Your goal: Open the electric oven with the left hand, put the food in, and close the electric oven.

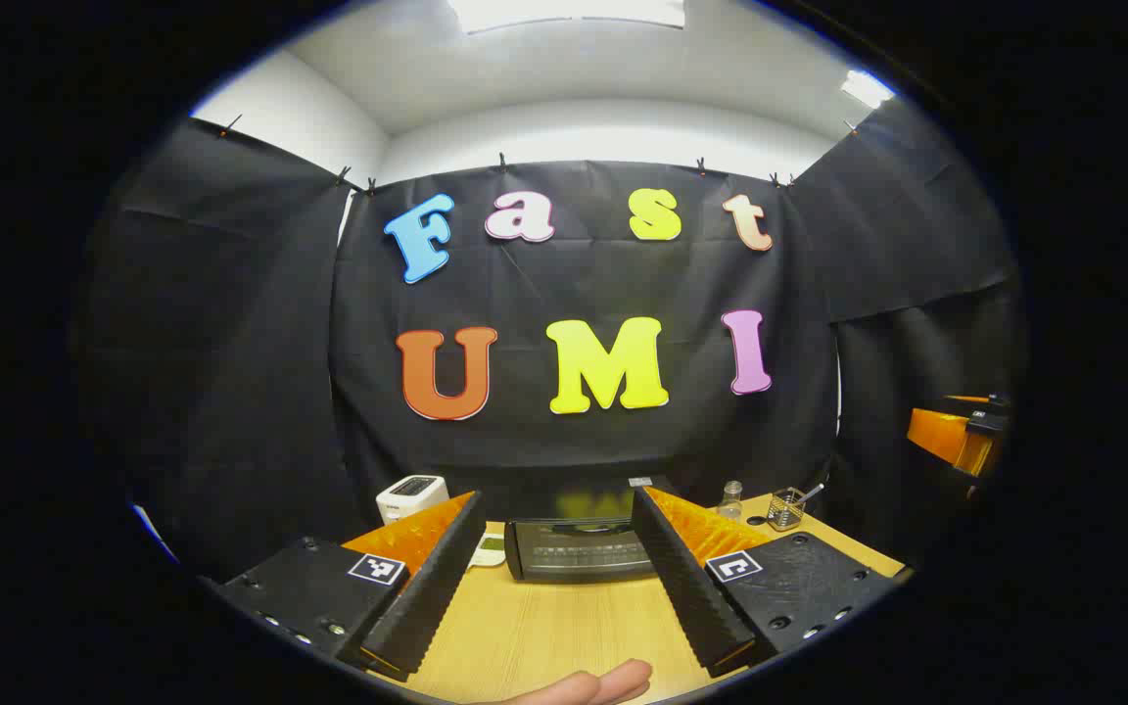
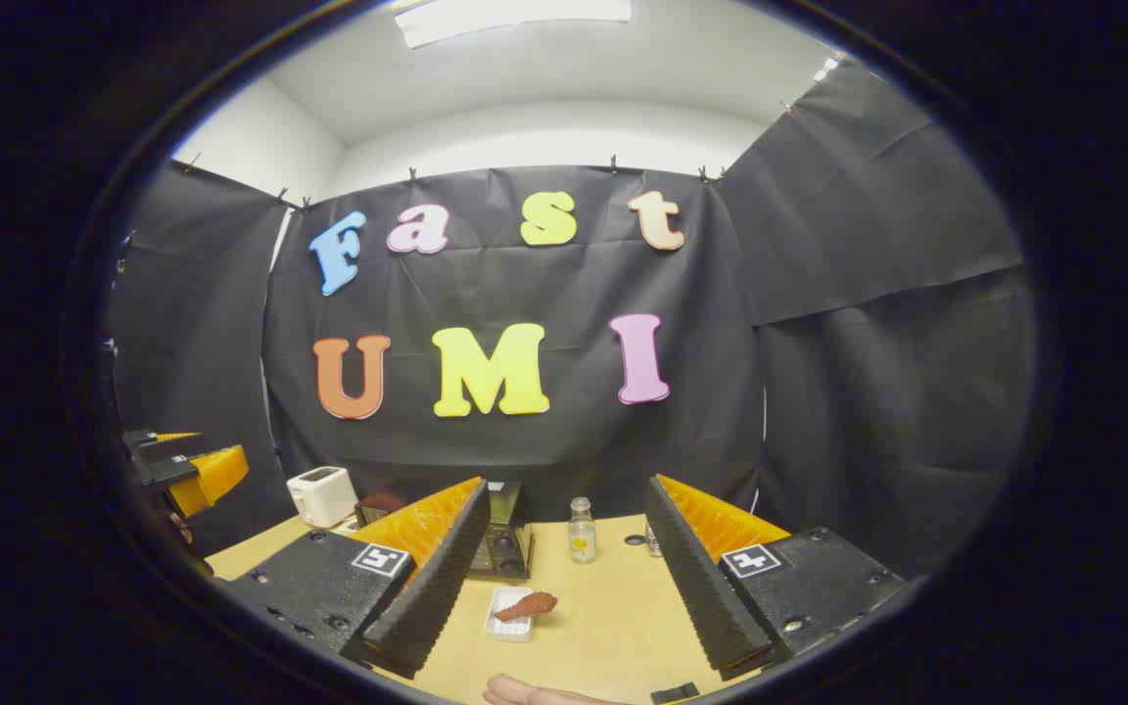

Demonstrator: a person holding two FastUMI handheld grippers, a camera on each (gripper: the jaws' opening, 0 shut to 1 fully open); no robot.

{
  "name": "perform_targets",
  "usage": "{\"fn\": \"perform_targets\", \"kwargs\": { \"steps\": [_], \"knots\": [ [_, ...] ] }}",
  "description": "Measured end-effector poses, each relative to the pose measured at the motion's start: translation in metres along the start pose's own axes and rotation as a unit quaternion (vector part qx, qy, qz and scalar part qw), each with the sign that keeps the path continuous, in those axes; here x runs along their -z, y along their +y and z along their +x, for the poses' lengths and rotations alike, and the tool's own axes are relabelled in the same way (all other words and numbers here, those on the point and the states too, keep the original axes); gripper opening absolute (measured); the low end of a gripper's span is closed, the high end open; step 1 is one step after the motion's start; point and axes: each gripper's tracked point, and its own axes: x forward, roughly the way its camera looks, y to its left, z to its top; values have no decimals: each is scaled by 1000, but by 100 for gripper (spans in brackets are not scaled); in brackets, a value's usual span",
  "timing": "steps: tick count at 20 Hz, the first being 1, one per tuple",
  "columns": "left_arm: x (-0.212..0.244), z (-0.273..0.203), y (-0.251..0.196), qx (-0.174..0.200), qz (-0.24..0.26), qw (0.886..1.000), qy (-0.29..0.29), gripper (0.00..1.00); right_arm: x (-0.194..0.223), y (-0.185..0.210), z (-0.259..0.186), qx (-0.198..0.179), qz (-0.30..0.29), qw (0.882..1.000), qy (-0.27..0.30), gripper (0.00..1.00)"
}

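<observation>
Both tongs gape wide; nothing held.

In the left gripper view, the black electric oven at the far edge of the light wooden tabletop is partly covered on both sides by the left gripper; its door state is unclear. A fingertip is cut by the bottom edge. In the right gripper view, the oven's left part hides behind the right gripper, and the reddish-brown food in a small white tray is too small to identify.
</observation>
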Motion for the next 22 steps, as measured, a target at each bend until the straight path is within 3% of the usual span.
{"fn": "perform_targets", "kwargs": {
  "steps": [7,16,22],
  "knots": [
    [-1,-6,3,-5,5,1000,-1,95,-4,5,-11,-18,-11,1000,-8,100],
    [11,4,5,-14,-3,1000,-2,96,-6,5,-7,-12,-29,999,-40,100],
    [33,52,-4,0,-48,999,19,96,2,6,15,-35,-14,998,-42,100]
  ]
}}
